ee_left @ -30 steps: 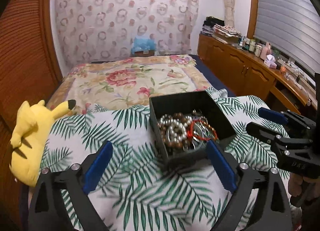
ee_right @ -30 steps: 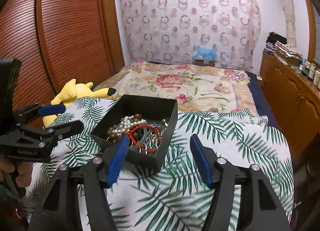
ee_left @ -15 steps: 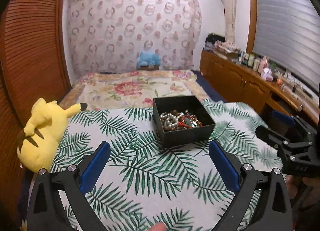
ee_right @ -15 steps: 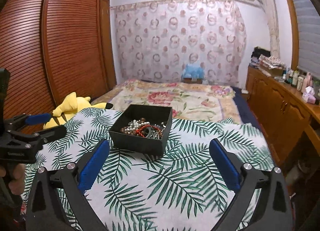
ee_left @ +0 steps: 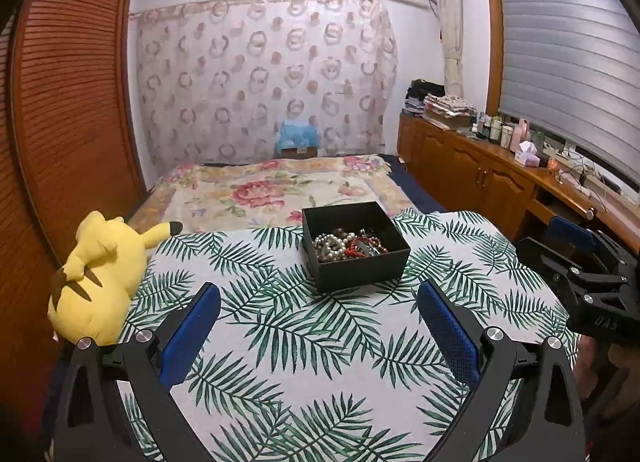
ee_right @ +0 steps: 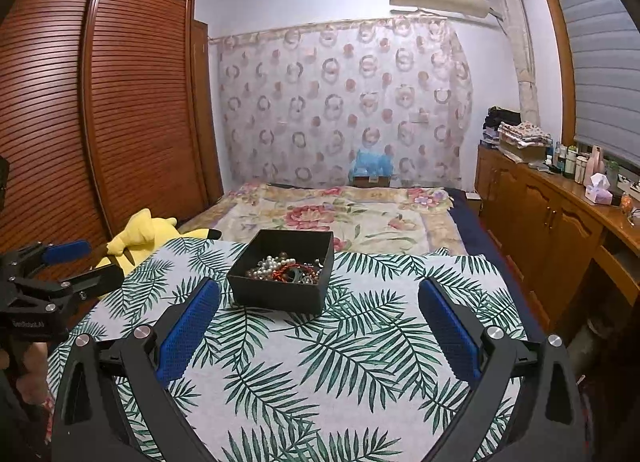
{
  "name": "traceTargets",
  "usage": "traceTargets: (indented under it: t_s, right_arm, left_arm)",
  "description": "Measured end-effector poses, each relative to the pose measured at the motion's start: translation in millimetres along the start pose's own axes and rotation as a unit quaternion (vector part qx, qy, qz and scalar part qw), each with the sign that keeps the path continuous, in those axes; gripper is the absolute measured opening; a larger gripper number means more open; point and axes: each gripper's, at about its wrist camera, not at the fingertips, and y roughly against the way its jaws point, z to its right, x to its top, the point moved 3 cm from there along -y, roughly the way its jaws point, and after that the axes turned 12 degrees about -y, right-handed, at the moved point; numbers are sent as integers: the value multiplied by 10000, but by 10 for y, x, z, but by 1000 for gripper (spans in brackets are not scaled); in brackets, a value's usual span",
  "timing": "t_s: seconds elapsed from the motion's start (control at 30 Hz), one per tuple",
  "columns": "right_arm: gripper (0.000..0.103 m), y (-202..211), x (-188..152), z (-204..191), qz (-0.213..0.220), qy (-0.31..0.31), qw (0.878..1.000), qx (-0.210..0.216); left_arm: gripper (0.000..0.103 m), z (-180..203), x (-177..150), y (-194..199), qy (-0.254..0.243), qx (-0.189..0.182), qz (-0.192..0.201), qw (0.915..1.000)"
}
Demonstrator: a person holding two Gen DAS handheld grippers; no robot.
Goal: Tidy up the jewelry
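Note:
A black open box (ee_left: 362, 273) stands at the far end of a table under a palm-leaf cloth (ee_left: 304, 350). It holds a tangle of jewelry (ee_left: 347, 246): pearl beads, brown beads, a red bracelet. In the right wrist view the box (ee_right: 280, 294) and jewelry (ee_right: 286, 270) show too. My left gripper (ee_left: 318, 302) is open and empty, well back from the box. My right gripper (ee_right: 318, 304) is open and empty, also back from it. Each gripper shows in the other's view: the right one (ee_left: 560, 250) at the right edge, the left one (ee_right: 86, 264) at the left edge.
A yellow plush toy (ee_left: 96, 278) lies at the table's left edge. A bed with a floral cover (ee_left: 272, 189) lies beyond the table. A wooden wardrobe (ee_right: 100, 121) stands to the left, and a cluttered wooden counter (ee_left: 500, 165) runs along the right.
Both grippers have pulled back and up from the box, which now looks smaller and farther. The right gripper's jaws have widened. The box and jewelry have not moved.

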Motion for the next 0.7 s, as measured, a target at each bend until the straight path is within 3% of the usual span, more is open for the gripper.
traceTargets:
  t_s: [0.7]
  right_arm:
    - [100, 46, -42, -10, 12, 9, 10000, -8]
  left_arm:
    - [95, 75, -35, 21, -16, -27, -7, 10000]
